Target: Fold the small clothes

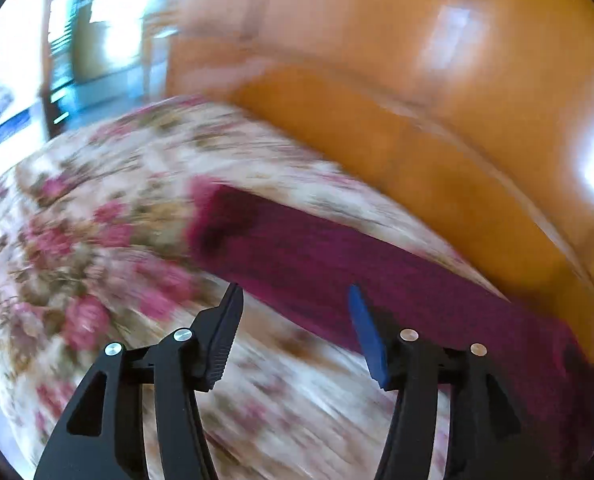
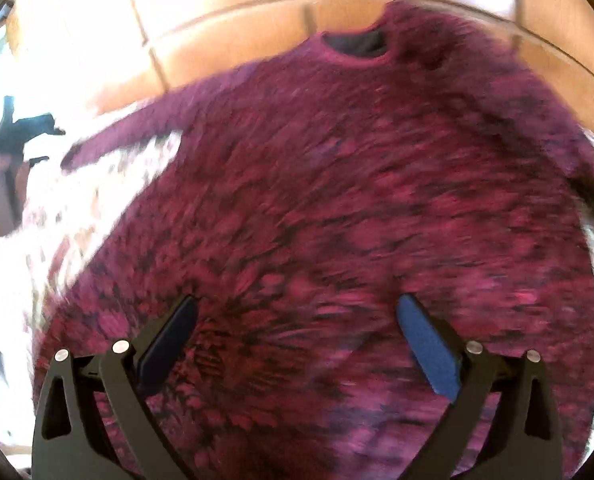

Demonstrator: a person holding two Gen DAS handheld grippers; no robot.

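Note:
A fuzzy maroon sweater (image 2: 357,208) lies spread flat on a floral bedsheet (image 2: 109,184), neck hole toward the wooden headboard. My right gripper (image 2: 297,304) is open and empty, hovering over the sweater's lower body. In the left wrist view one maroon sleeve (image 1: 337,264) stretches across the floral sheet (image 1: 97,220). My left gripper (image 1: 295,292) is open and empty, just short of the sleeve's near edge. Both views are motion-blurred.
An orange wooden headboard (image 1: 437,100) runs along the far side of the bed, also in the right wrist view (image 2: 233,40). The other hand-held gripper (image 2: 17,132) shows at the left edge. A bright window area (image 1: 97,20) lies beyond the bed.

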